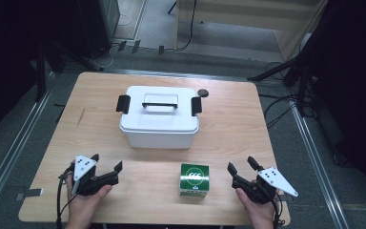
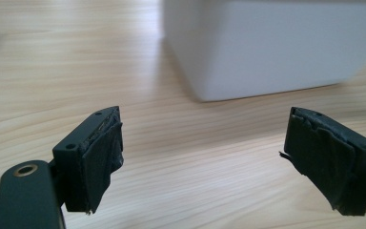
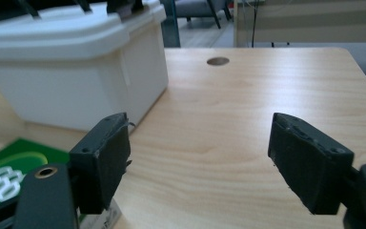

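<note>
- Left gripper [image 1: 106,162] sits lower left of the high view; we see its jaws spread wide, nothing between them, bare table [image 1: 238,119] under them.
- White lidded box [image 1: 159,117] stands at frame centre, upper half, lid on.
- Green carton [image 1: 194,180] lies lower centre, well apart from both grippers.
- Right gripper [image 1: 242,166] sits lower right, just beside the carton; we see its jaws apart and empty.

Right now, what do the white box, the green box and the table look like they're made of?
White box: likely moulded plastic, smooth matte, with black clips and handle. Green box: probably printed cardboard, slightly glossy, sharp folded edges. Table: light wood-grain top, looks like laminate or veneer; which one is unclear.
</note>
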{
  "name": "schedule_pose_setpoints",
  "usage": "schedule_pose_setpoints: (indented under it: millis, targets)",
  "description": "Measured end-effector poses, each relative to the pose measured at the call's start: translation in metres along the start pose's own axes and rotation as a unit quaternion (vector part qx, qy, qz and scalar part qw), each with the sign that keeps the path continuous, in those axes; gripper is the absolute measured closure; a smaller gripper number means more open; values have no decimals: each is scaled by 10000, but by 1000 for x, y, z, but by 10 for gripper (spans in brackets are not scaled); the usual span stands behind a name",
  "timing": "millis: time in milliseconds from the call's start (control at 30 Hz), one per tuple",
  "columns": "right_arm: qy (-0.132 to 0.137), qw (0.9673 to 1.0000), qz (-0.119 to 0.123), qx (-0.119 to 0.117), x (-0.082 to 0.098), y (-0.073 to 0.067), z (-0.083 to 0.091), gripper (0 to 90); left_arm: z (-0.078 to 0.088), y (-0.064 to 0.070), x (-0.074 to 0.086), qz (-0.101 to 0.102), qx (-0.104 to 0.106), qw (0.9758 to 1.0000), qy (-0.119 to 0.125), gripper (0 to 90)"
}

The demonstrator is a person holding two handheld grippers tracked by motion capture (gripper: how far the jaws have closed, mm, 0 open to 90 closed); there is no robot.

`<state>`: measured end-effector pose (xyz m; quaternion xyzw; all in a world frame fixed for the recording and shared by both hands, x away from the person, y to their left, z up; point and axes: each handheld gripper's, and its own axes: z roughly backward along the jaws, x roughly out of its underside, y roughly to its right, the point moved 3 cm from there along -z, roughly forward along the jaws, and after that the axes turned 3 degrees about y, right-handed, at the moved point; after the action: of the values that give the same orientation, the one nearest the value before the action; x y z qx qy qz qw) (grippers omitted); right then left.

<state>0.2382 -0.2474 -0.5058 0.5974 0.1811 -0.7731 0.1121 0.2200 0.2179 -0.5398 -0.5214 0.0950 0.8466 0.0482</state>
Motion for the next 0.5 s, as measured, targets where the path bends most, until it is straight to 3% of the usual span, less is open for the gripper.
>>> schedule_pose_setpoints:
  millis: [33,67,100,133,200,300,333,367,400,500]
  targets:
    - [108,9999,-25,-93,-9,4,0,174,0,-14,5,112,-219,9997,-79,133]
    - [112,9998,-13,-159,-13,6,0,160,0,-14,5,112,-219,9997,-79,133]
    - [115,9997,-42,-234,-17,9,-1,158,0,-28,8,132,-463,9988,-108,133]
    - [115,9997,-42,-234,-17,9,-1,158,0,-28,8,132,-463,9988,-108,133]
    - [66,9993,8,-365,-29,17,-4,137,2,-48,9,336,-735,9966,-123,133]
    - [-36,9995,133,-295,-35,21,-7,138,4,-62,10,480,-801,9956,-93,133]
    - [-57,9994,115,-325,-43,25,-10,139,6,-72,11,493,-945,9943,-73,134]
    - [-57,9994,115,-325,-43,25,-10,139,6,-72,11,493,-945,9943,-73,134]
    - [-190,9991,280,-242,-50,26,-15,139,7,-81,12,393,-1131,9928,-88,134]
    - [-476,9969,573,-265,-60,23,-26,132,8,-92,14,417,-1264,9910,-101,136]
